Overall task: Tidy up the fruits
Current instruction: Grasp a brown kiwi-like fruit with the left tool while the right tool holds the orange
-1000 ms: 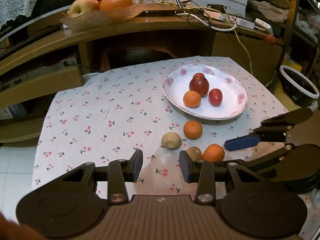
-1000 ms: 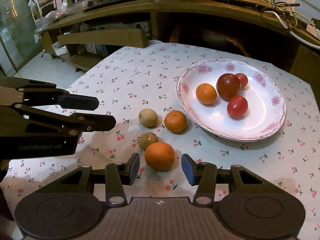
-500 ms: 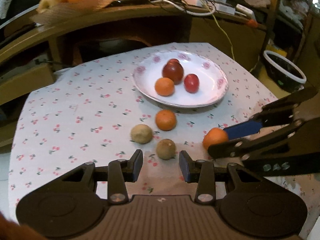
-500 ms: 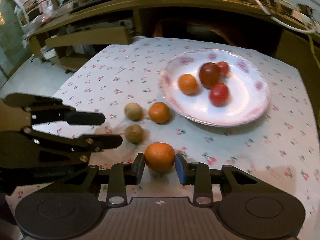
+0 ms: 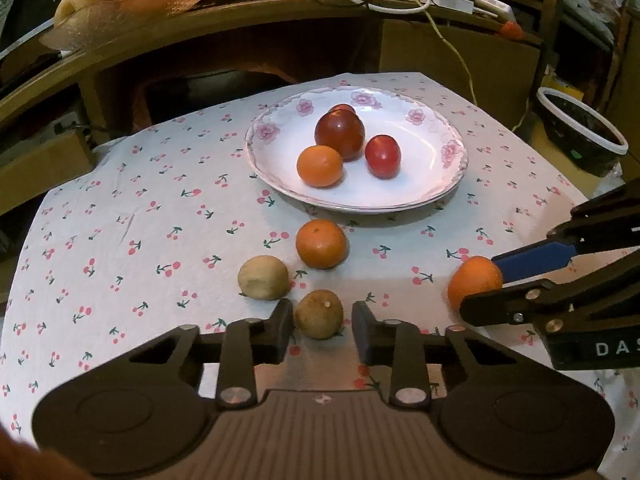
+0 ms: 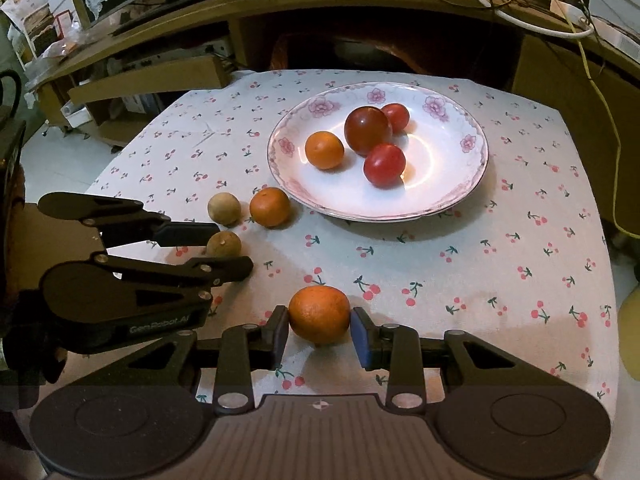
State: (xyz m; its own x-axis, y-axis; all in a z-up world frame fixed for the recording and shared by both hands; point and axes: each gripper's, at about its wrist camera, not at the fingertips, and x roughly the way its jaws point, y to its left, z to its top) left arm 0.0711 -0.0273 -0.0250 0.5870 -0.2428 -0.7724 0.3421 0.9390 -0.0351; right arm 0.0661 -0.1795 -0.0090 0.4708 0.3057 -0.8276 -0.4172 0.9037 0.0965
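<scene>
While an orange (image 6: 319, 314) is clamped between the pads of the right claw (image 6: 319, 330) low over the cherry-print surface (image 6: 460, 264), a brownish fruit (image 5: 319, 314) is framed by the parted fingers of the left claw (image 5: 321, 330), untouched. Beside it a paler fruit (image 5: 263, 277) and a mandarin (image 5: 321, 243) are seen. Beyond, a floral plate (image 5: 436, 136) is loaded with one mandarin and three red fruits.
</scene>
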